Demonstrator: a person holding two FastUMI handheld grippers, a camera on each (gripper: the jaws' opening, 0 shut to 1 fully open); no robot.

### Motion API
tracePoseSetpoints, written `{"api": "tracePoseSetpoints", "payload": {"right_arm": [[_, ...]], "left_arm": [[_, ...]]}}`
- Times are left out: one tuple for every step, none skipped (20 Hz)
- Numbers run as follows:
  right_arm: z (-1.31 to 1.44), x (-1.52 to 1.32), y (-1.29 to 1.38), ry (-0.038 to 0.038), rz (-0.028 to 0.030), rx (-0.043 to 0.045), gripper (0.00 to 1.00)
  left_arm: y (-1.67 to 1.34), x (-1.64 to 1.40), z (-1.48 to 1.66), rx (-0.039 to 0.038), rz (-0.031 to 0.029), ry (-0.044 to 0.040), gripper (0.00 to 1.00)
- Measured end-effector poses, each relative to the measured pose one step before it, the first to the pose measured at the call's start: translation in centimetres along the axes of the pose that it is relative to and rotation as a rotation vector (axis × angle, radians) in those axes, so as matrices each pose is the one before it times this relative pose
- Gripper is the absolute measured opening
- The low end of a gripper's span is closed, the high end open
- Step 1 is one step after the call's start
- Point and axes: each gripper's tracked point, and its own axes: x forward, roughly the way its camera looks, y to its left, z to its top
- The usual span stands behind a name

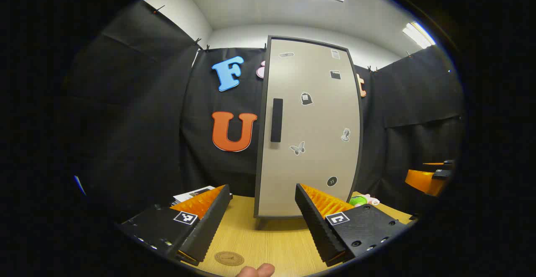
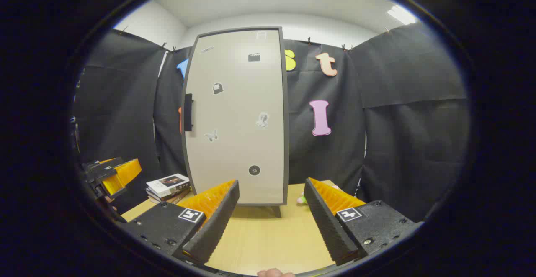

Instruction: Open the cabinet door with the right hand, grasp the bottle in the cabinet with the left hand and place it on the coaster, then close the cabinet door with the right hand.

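Observation:
A tall grey cabinet [image 1: 307, 126] stands on the wooden table with its door shut; a dark vertical handle [image 1: 276, 120] sits near the door's left edge. Small stickers dot the door. The bottle is hidden behind the door. My left gripper [image 1: 263, 216] is open in front of the cabinet, nothing between its fingers. A round brown coaster [image 1: 229, 258] lies on the table just below it. In the right gripper view the cabinet [image 2: 236, 118] and its handle [image 2: 188, 112] stand ahead and left. My right gripper [image 2: 271, 212] is open and holds nothing. The left gripper [image 2: 113, 174] shows at the far left.
A stack of books [image 2: 167, 187] lies on the table left of the cabinet. A small green and pink item [image 1: 362, 201] lies at the cabinet's right foot. The right gripper [image 1: 429, 178] shows at the right edge of the left gripper view. Black cloth walls surround the table [image 2: 268, 237].

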Motion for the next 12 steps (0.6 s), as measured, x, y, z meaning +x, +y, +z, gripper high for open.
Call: {"api": "tracePoseSetpoints", "payload": {"right_arm": [[0.084,-0.042,0.177,-0.00080,0.00285,0.00289,0.98],[-0.053,-0.084,-0.023,-0.00052,0.00105,0.00152,1.00],[0.109,-0.072,0.015,-0.00227,0.00012,0.00117,1.00],[0.016,-0.040,-0.008,-0.00192,-0.00123,0.00097,1.00],[0.090,-0.051,-0.069,-0.00045,-0.00231,0.00074,0.98],[-0.108,-0.049,-0.078,-0.00016,-0.00298,0.00064,0.98],[-0.054,-0.039,-0.106,0.00174,-0.00362,0.00011,0.98],[-0.075,-0.072,-0.084,0.00152,-0.00328,0.00079,0.98],[0.056,-0.048,-0.105,-0.00061,-0.00236,0.00063,1.00],[-0.049,-0.036,-0.129,-0.00116,-0.00350,0.00110,0.98],[0.057,-0.140,-0.045,-0.00203,-0.00106,0.00053,0.98],[-0.023,-0.061,-0.014,-0.00189,-0.00177,-0.00049,1.00]], "left_arm": [[-0.021,-0.148,0.061,-0.00249,-0.00073,-0.00242,0.95],[-0.053,0.004,0.203,-0.00256,-0.00188,-0.00352,0.95],[-0.039,0.026,0.074,-0.00105,-0.00247,-0.00249,0.95],[-0.133,-0.059,0.042,0.00083,-0.00223,-0.00128,0.95],[-0.048,-0.023,-0.007,0.00052,-0.00214,-0.00320,0.95],[-0.095,0.018,0.048,0.00226,-0.00289,-0.00095,0.95],[-0.145,-0.009,-0.023,0.00321,-0.00252,-0.00068,0.95],[-0.126,-0.081,0.031,0.00258,-0.00254,0.00125,0.95],[-0.116,-0.058,-0.114,0.00224,-0.00388,0.00156,0.95],[-0.093,-0.029,0.091,0.00145,-0.00220,-0.00233,0.95],[-0.107,-0.047,0.107,0.00045,-0.00155,-0.00399,0.95],[-0.089,-0.074,0.012,0.00050,-0.00258,-0.00261,0.95]]}}
